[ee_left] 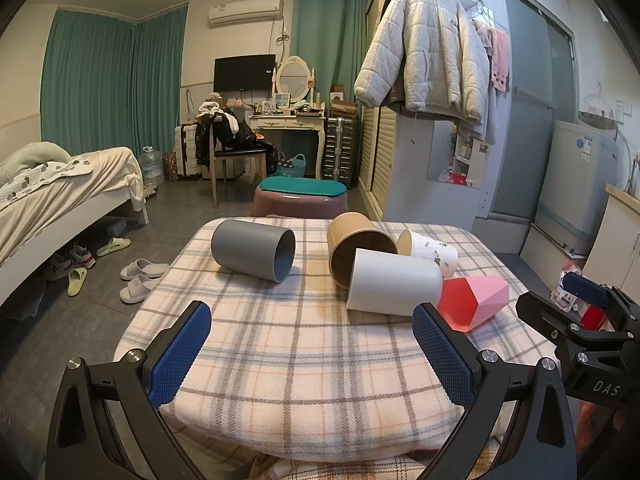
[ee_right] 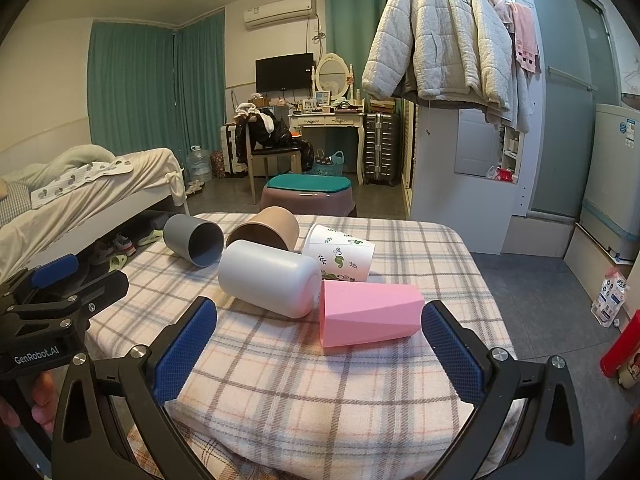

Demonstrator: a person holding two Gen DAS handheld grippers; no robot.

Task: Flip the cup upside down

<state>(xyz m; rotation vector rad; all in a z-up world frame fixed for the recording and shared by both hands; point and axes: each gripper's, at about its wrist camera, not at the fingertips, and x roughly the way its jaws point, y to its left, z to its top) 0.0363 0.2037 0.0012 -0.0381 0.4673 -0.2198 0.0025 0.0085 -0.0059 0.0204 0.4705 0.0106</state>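
Several cups lie on their sides on a table covered with a plaid cloth (ee_left: 288,352). A grey cup (ee_left: 253,249) lies at the back left, also in the right wrist view (ee_right: 195,244). A brown cup (ee_left: 358,250) (ee_right: 266,228), a white cup (ee_left: 394,282) (ee_right: 268,278), a leaf-patterned cup (ee_left: 430,252) (ee_right: 340,256) and a pink faceted cup (ee_left: 474,302) (ee_right: 370,314) lie to the right. My left gripper (ee_left: 312,352) is open and empty, short of the cups. My right gripper (ee_right: 320,350) is open and empty, just short of the pink cup.
A purple stool with a teal cushion (ee_left: 300,196) stands beyond the table. A bed (ee_left: 60,192) is at the left, with slippers (ee_left: 138,280) on the floor. A wardrobe with a hanging white jacket (ee_left: 428,44) is at the right.
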